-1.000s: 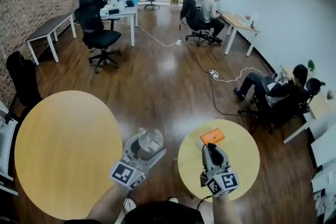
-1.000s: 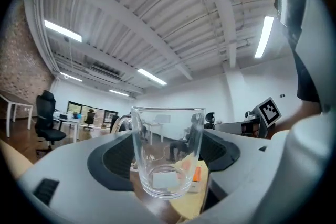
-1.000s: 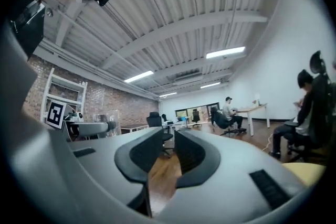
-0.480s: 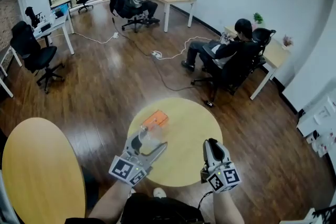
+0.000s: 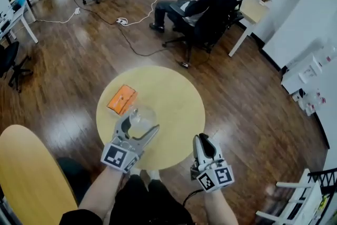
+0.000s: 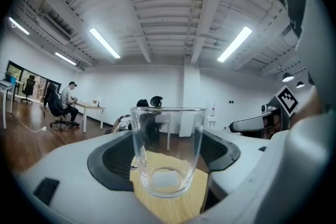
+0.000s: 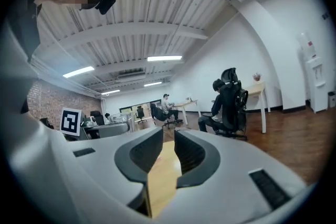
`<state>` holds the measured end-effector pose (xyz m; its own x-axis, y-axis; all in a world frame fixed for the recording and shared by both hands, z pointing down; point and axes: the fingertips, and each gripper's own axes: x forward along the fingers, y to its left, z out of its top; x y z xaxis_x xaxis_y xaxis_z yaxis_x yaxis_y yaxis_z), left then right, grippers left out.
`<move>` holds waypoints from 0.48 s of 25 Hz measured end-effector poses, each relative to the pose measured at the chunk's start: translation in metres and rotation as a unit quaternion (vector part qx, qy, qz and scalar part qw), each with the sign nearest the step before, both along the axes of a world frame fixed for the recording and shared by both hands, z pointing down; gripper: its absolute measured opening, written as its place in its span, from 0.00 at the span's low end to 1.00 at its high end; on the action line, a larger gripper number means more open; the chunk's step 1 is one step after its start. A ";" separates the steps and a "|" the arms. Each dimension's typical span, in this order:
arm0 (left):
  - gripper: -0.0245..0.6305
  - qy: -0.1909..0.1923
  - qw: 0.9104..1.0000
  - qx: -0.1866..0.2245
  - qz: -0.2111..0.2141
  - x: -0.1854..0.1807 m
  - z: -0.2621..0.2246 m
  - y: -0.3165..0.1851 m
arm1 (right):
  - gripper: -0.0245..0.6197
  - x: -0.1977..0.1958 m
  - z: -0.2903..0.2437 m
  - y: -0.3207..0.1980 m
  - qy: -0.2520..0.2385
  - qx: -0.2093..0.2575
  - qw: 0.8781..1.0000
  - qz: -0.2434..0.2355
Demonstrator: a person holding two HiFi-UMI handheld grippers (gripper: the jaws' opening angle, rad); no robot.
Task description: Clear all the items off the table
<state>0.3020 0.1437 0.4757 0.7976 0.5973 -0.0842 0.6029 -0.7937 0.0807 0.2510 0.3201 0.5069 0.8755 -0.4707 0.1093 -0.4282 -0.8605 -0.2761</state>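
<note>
My left gripper [image 5: 141, 121] is shut on a clear empty drinking glass [image 5: 141, 114], held upright over the near left part of a small round wooden table [image 5: 174, 108]. In the left gripper view the glass [image 6: 167, 157] stands between both dark pads of the left gripper [image 6: 168, 168]. A flat orange packet [image 5: 122, 99] lies on the table's left side, just beyond the glass. My right gripper [image 5: 204, 139] hovers at the table's near right edge. In its own view the right gripper [image 7: 168, 152] has its jaws almost together with nothing between them.
A larger round wooden table [image 5: 26, 176] lies at the lower left. A person sits in a black office chair [image 5: 208, 8] beyond the small table, with cables [image 5: 131, 45] across the wood floor. White shelving [image 5: 310, 76] lines the right wall.
The view has swung right, so the small round table now lies straight ahead. Both grippers have come over its near side, with the glass still in the left one.
</note>
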 end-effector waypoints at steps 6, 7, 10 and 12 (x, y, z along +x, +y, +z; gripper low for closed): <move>0.61 -0.042 0.999 0.018 0.006 0.033 0.067 0.017 | 0.15 0.003 0.047 0.009 -0.044 -0.026 0.999 0.008; 0.61 -0.047 0.999 0.022 0.006 0.037 0.076 0.019 | 0.15 0.003 0.051 0.010 -0.046 -0.025 0.999 0.010; 0.61 -0.063 0.998 0.029 0.010 0.046 0.099 0.026 | 0.15 0.002 0.069 0.016 -0.061 -0.022 0.998 0.016; 0.61 -0.071 0.997 0.030 0.008 0.053 0.111 0.033 | 0.15 0.003 0.079 0.025 -0.072 -0.023 0.997 0.020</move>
